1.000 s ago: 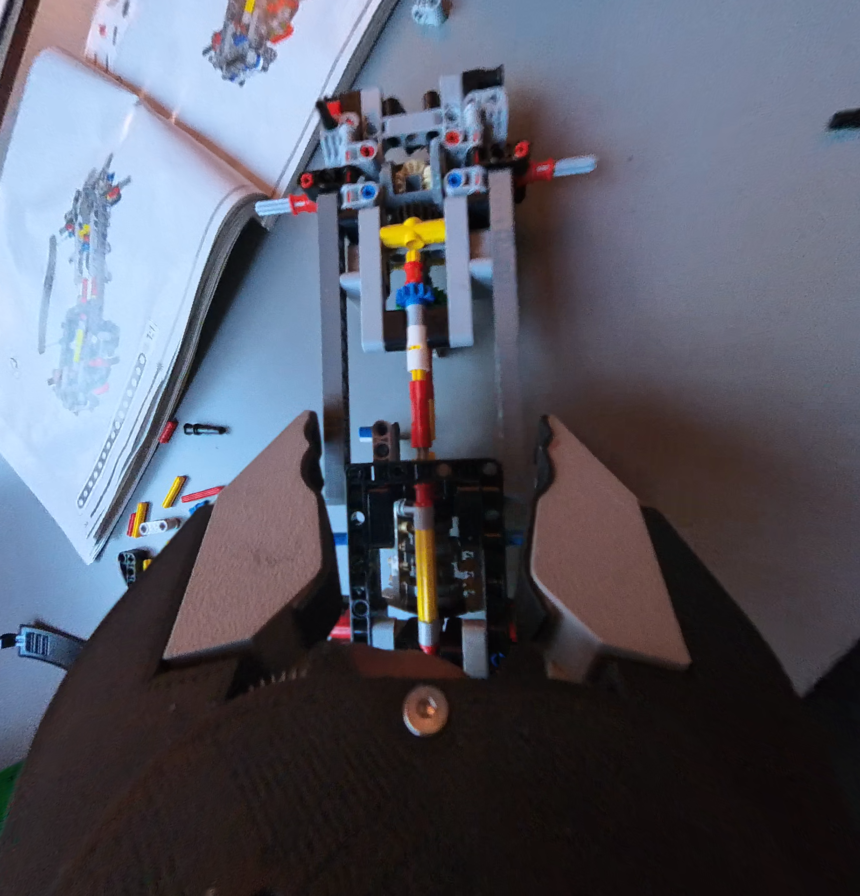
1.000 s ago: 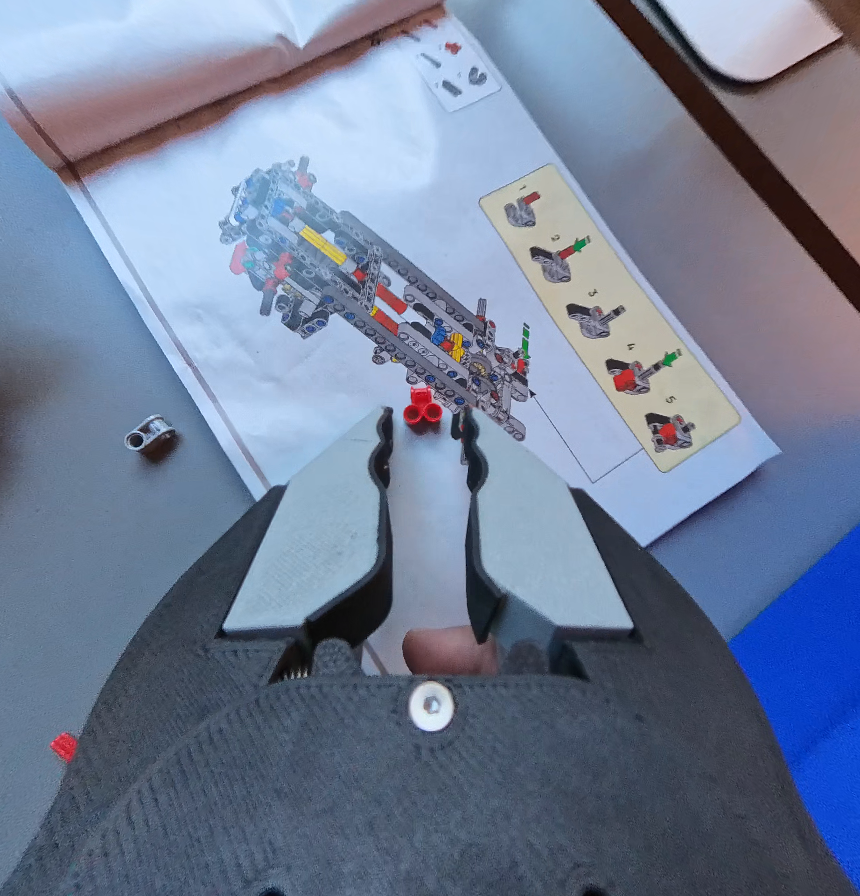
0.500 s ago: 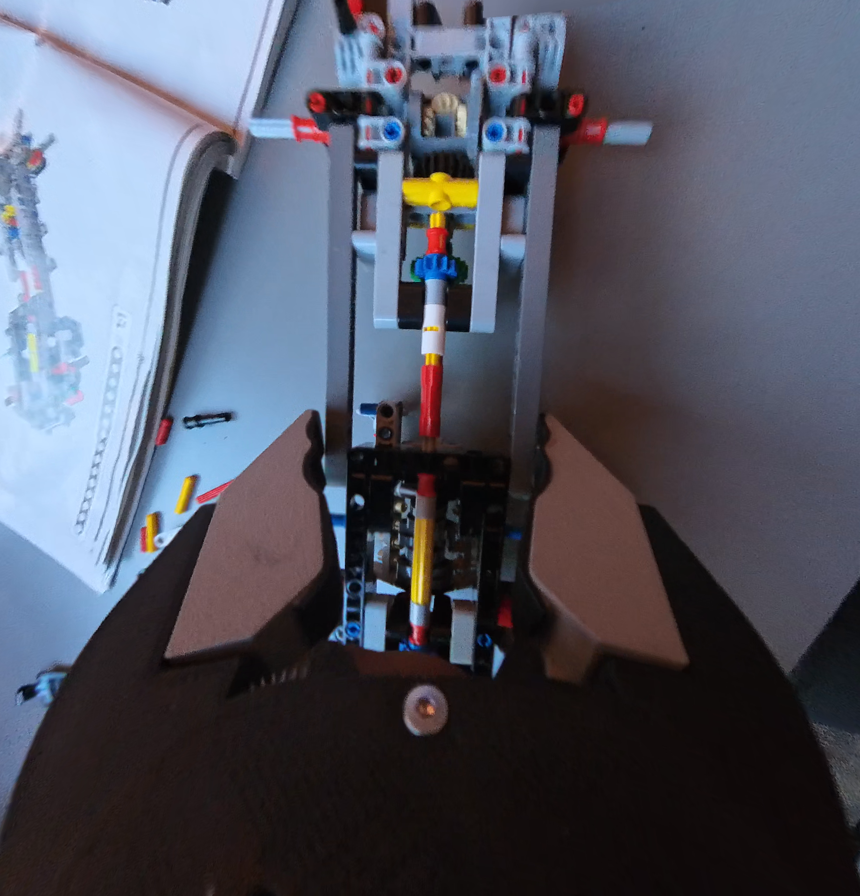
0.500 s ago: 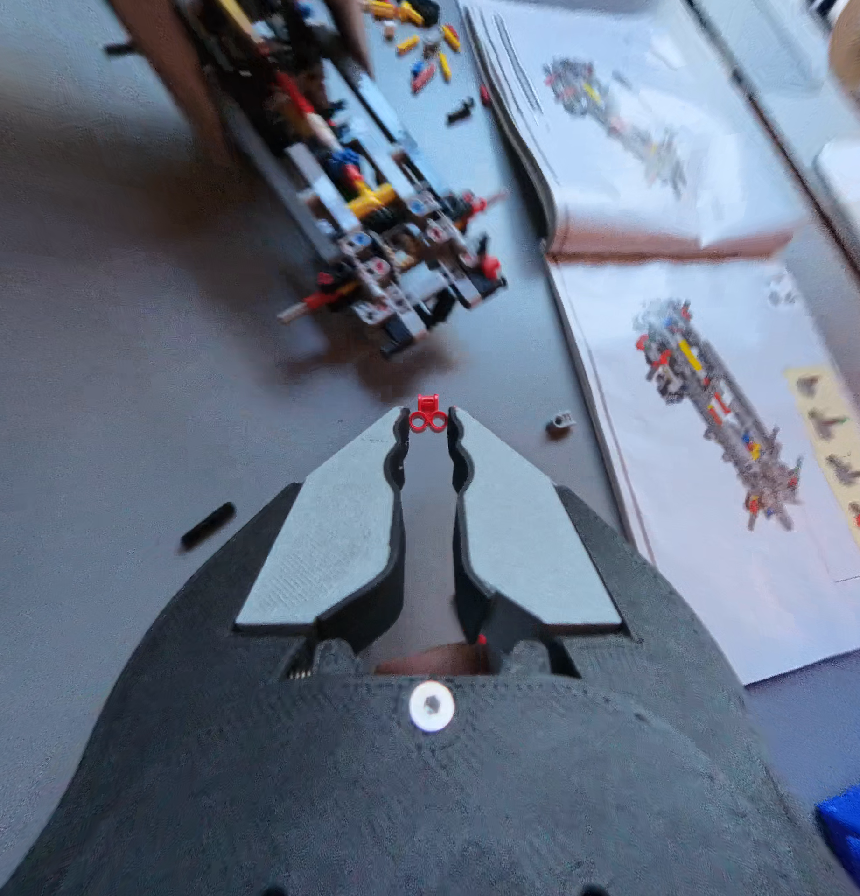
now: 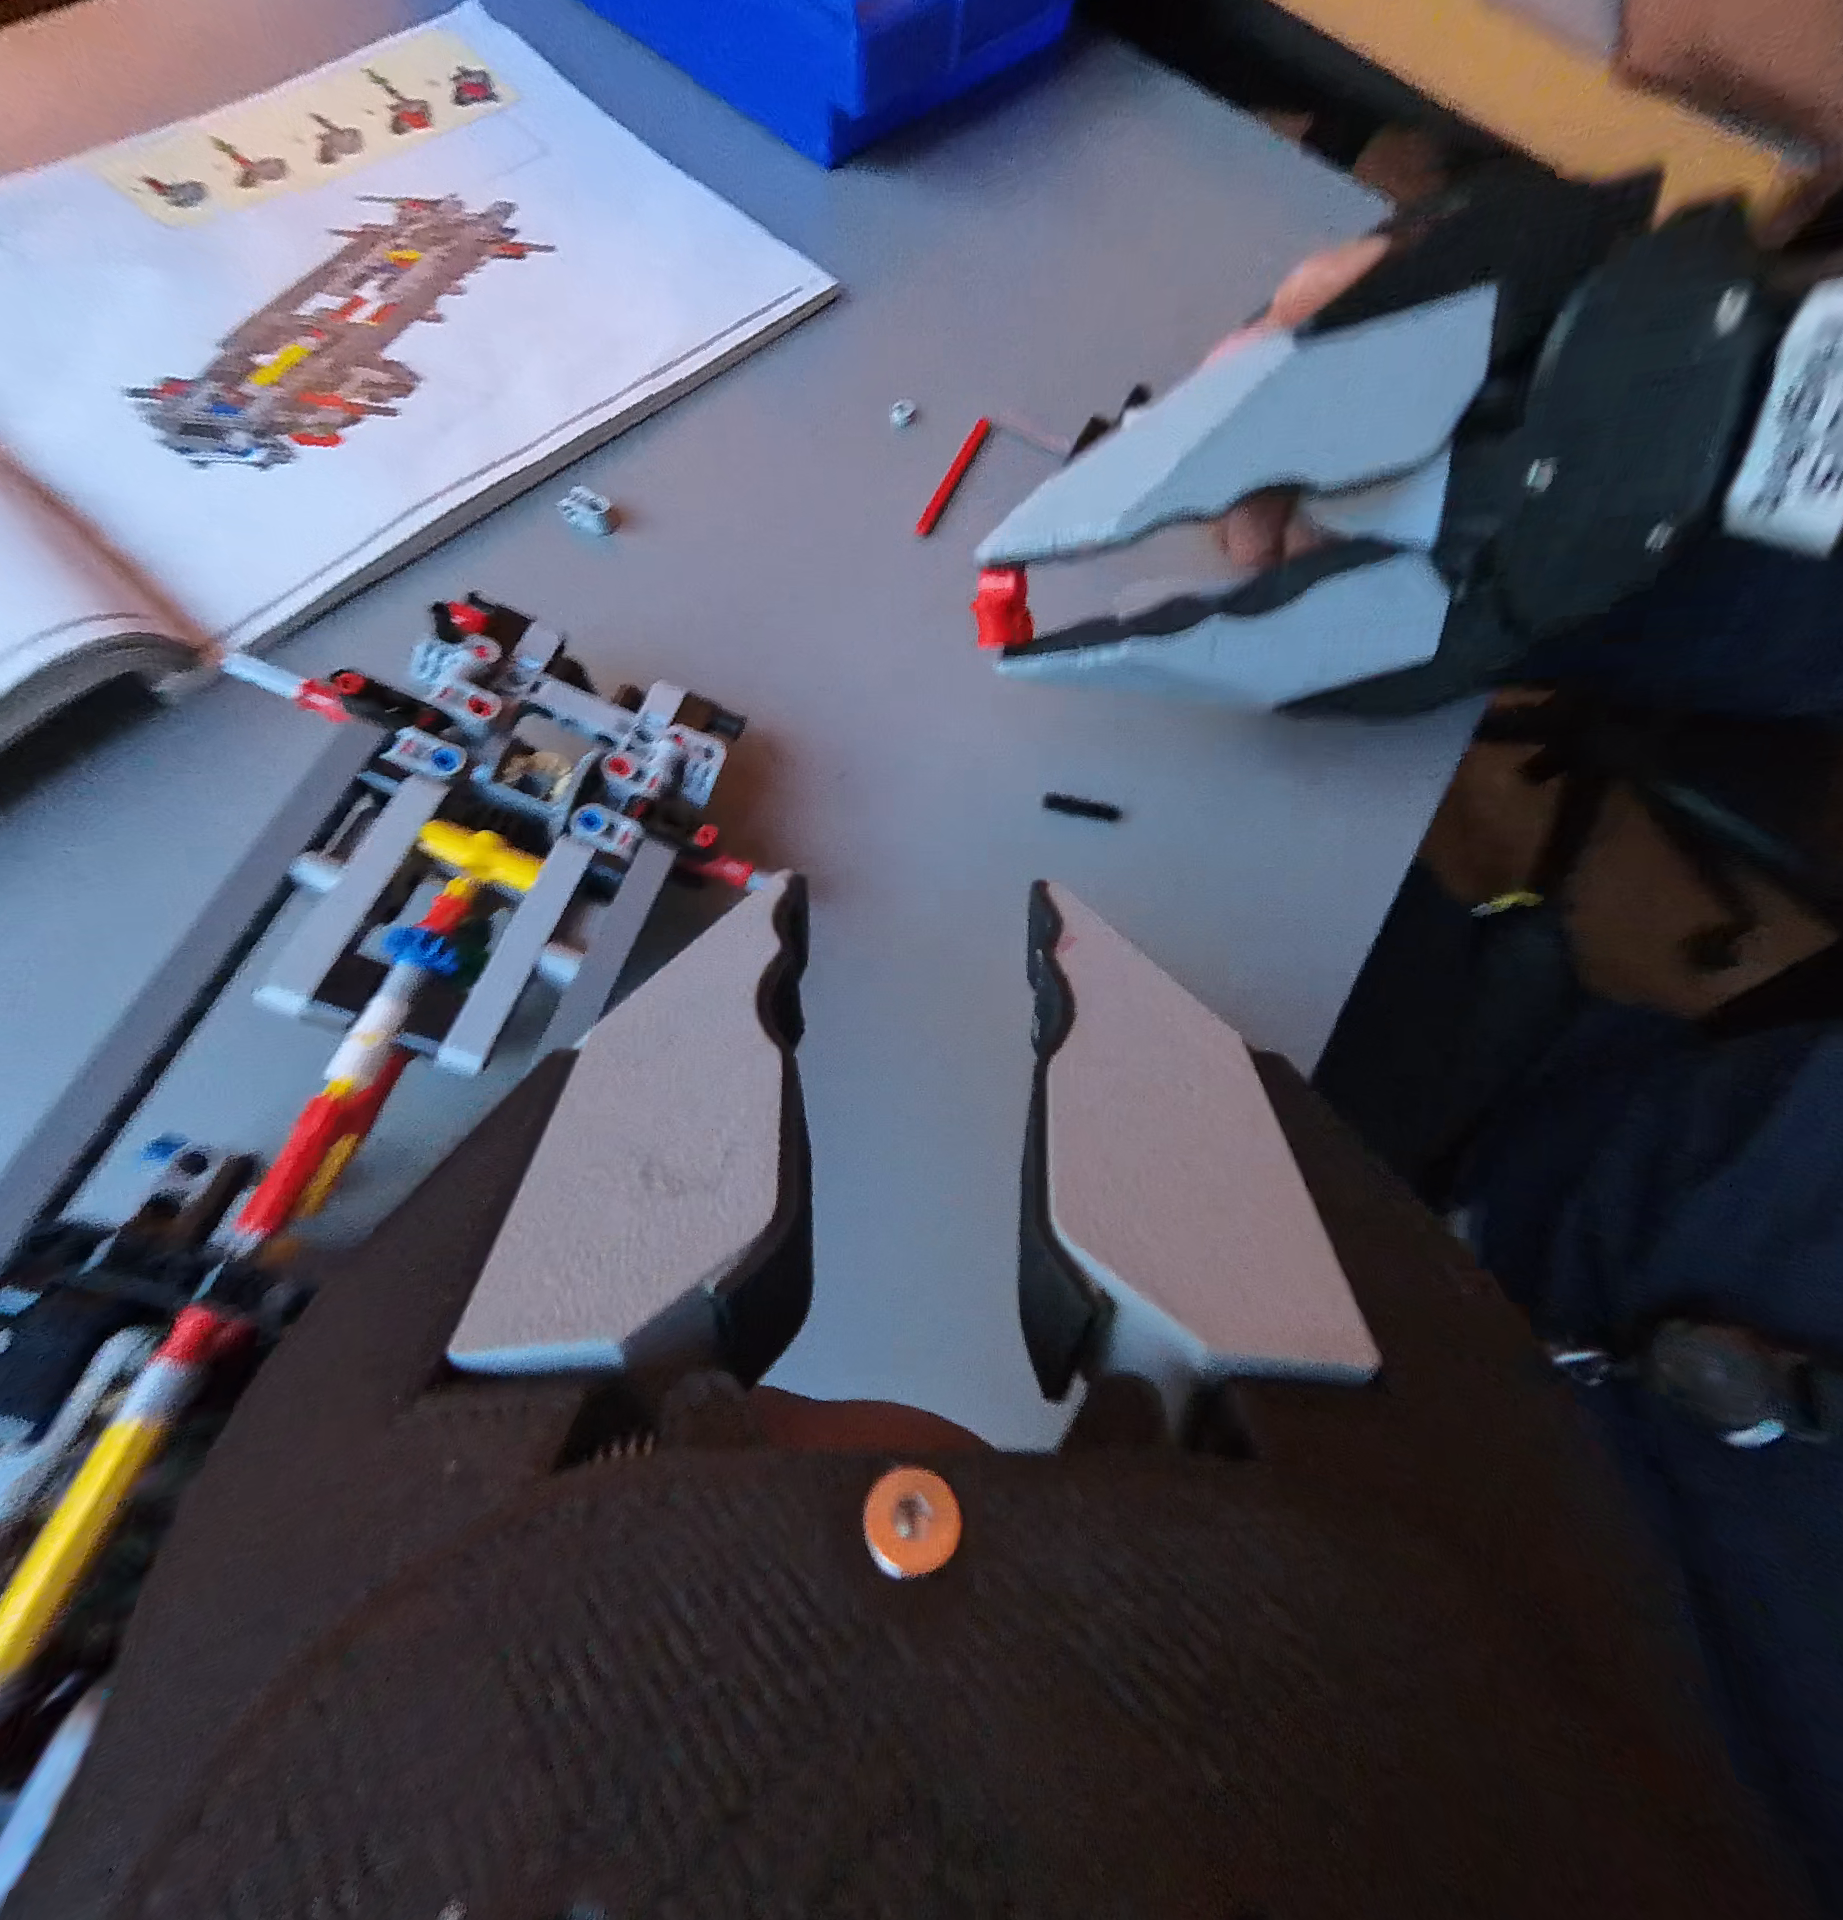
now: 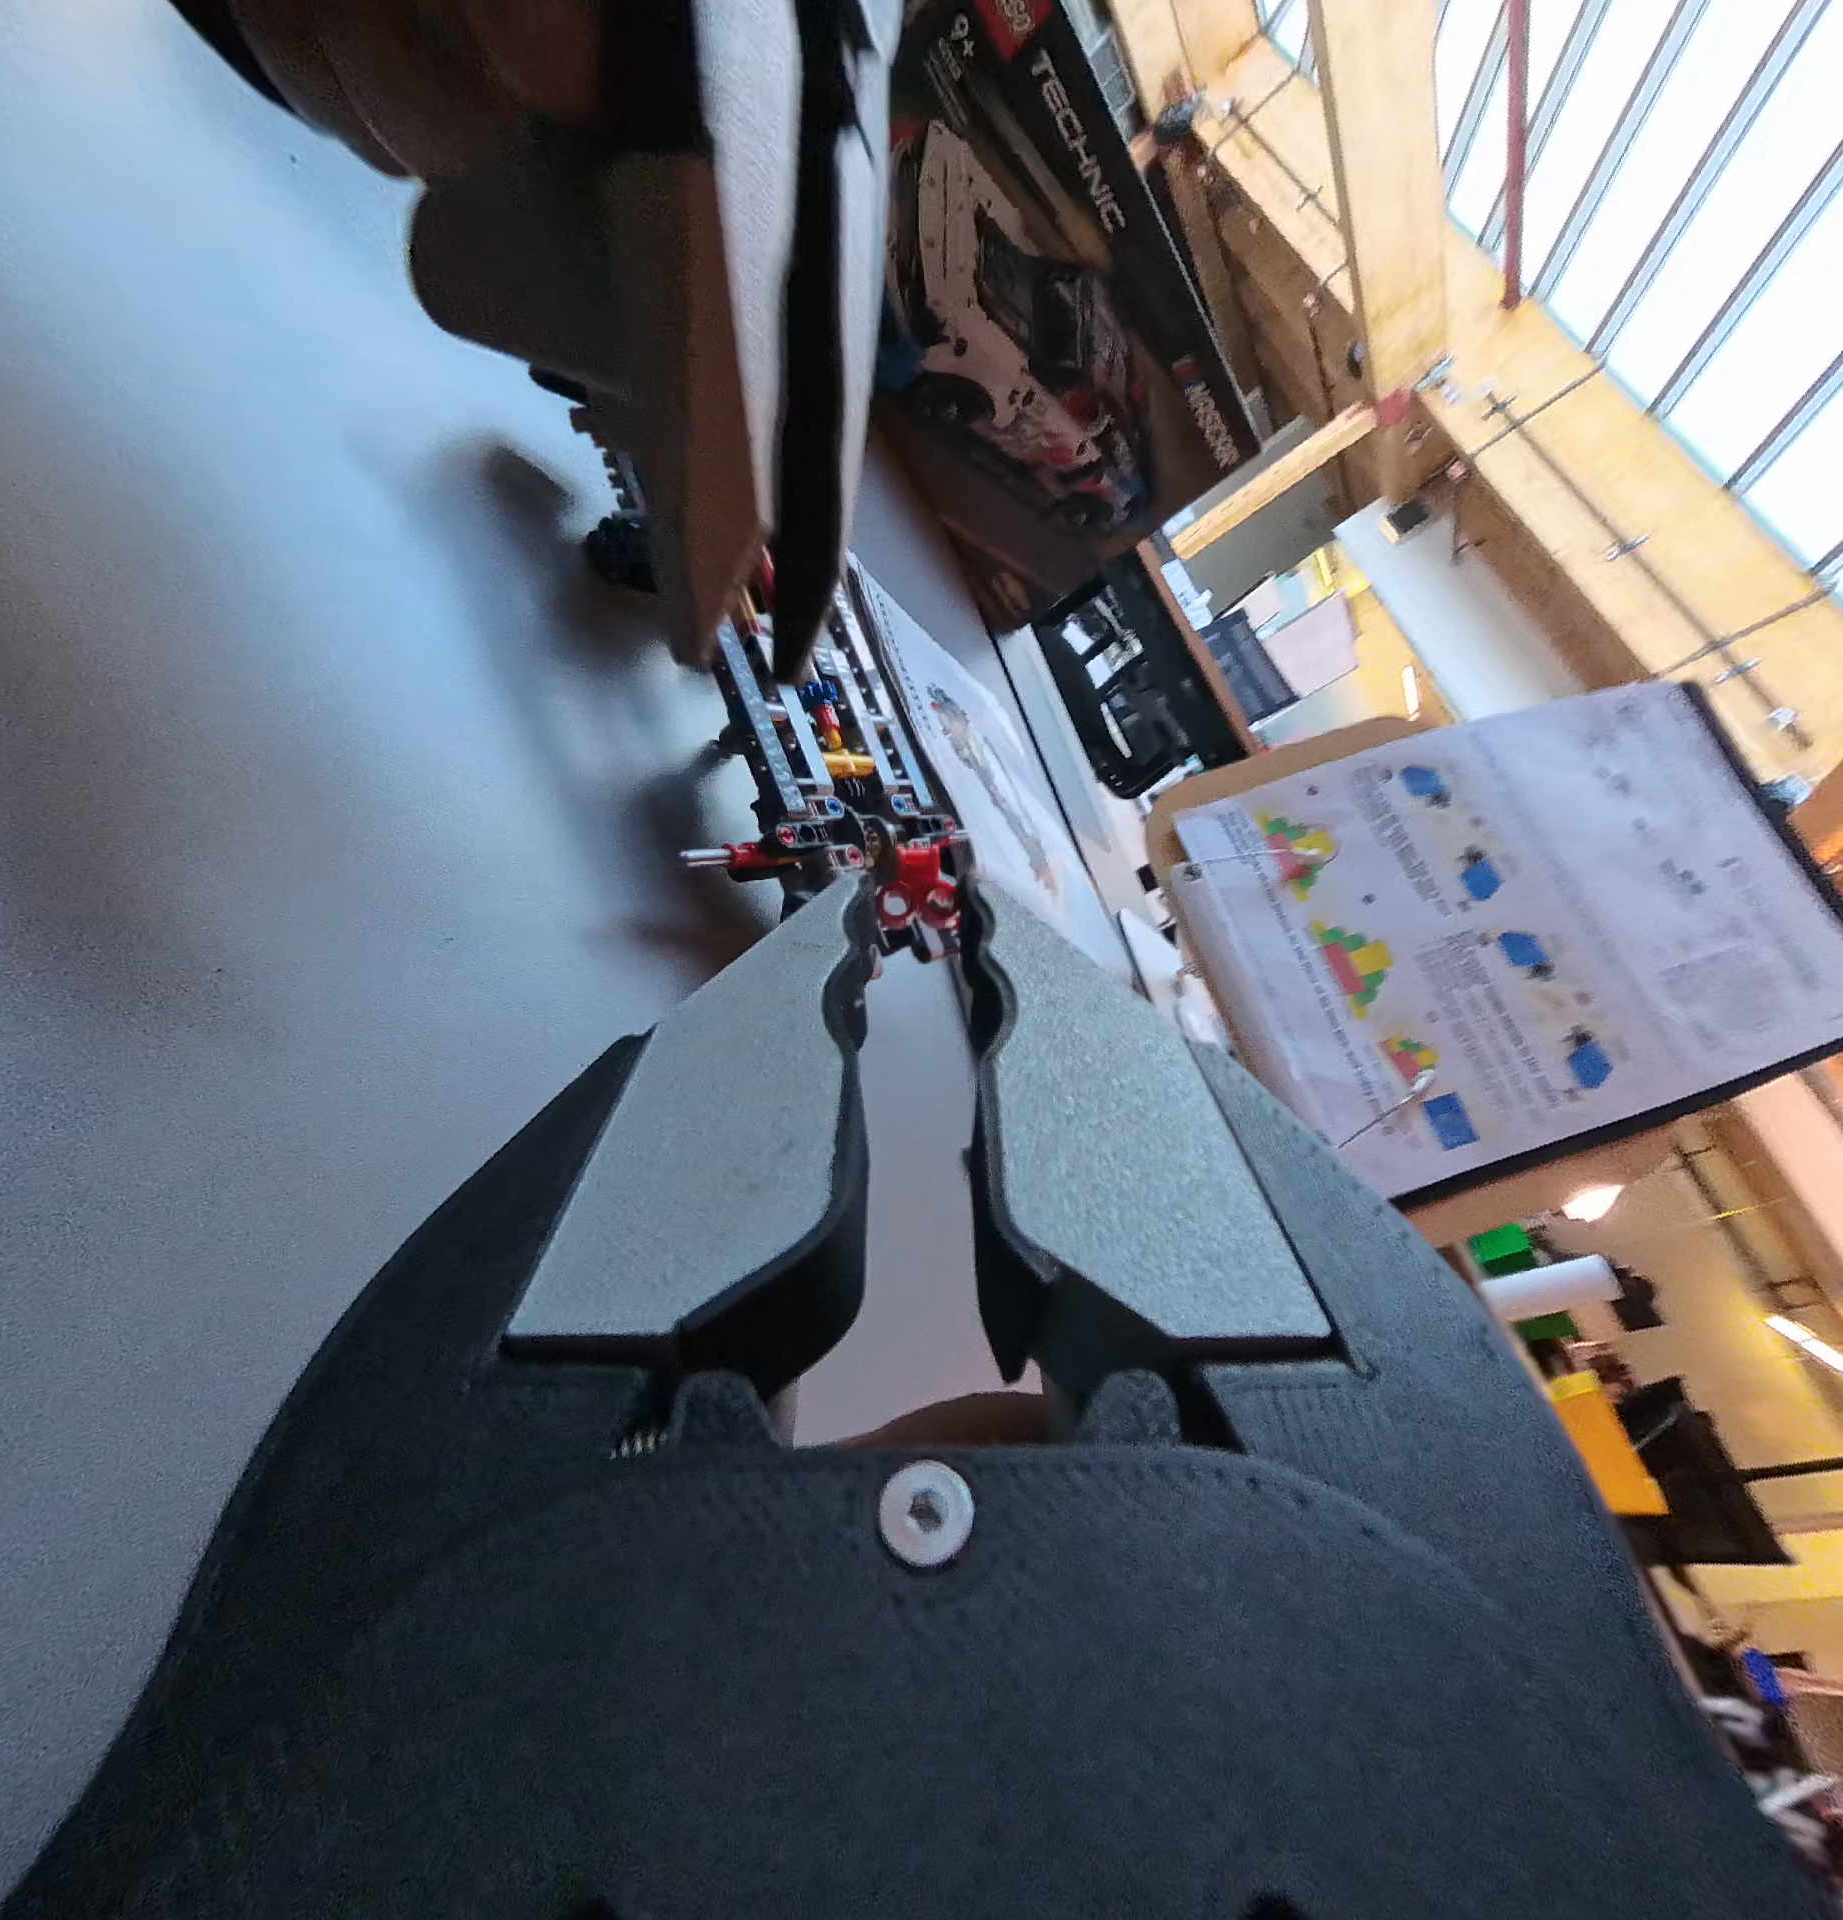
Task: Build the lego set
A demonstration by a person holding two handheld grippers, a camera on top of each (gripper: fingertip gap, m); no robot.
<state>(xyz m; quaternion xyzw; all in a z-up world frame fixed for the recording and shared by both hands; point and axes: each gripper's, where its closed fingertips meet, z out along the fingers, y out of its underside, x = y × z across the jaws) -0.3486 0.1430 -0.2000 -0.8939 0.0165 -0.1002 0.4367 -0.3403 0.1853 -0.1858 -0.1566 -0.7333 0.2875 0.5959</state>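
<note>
left gripper [image 5: 912, 904]: black textured shell, grey wedge fingers [image 5: 678, 1122], wavy black pads, silver screw | right gripper [image 6: 919, 914]: same, coded sticker

Left tongs [image 5: 912, 914] gape above table [image 5: 896, 644]; right tongs [image 5: 1000, 613] pinch red piece [image 5: 1002, 611].

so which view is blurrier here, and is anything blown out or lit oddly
Left wrist view: motion blur smears the brick chassis, the instruction booklet and the right gripper holding its small red piece. Right wrist view: its own fingers are sharp, the left gripper close above is smeared, the windows are blown out white, and warm light tints the far room.
</note>
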